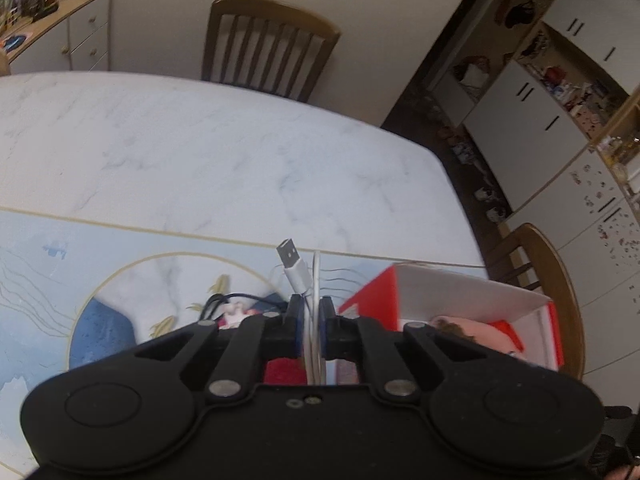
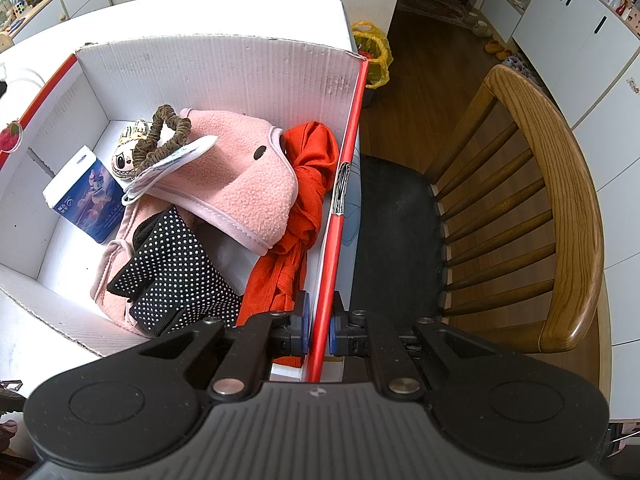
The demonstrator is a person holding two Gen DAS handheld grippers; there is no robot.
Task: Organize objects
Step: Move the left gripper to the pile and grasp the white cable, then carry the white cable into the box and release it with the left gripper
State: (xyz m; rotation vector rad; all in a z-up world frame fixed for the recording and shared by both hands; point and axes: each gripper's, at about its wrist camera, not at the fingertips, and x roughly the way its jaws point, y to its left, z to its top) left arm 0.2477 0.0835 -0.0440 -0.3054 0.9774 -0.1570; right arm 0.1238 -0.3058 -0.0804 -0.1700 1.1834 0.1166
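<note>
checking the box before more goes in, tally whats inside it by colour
Inside the box, right wrist view:
pink: 1, fleece garment
red-orange: 1, knotted cloth
black with white dots: 1, fabric piece
blue and white: 1, small carton
brown: 1, scrunchie
cream: 1, doll-face charm
Total: 6

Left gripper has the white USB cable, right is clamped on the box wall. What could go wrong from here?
1. The left gripper pinches only a few strands of the white USB cable; the rest hangs out of view and may snag on the black cable below.
2. The right gripper is shut on the thin box wall; a tug might tip the box.
</note>
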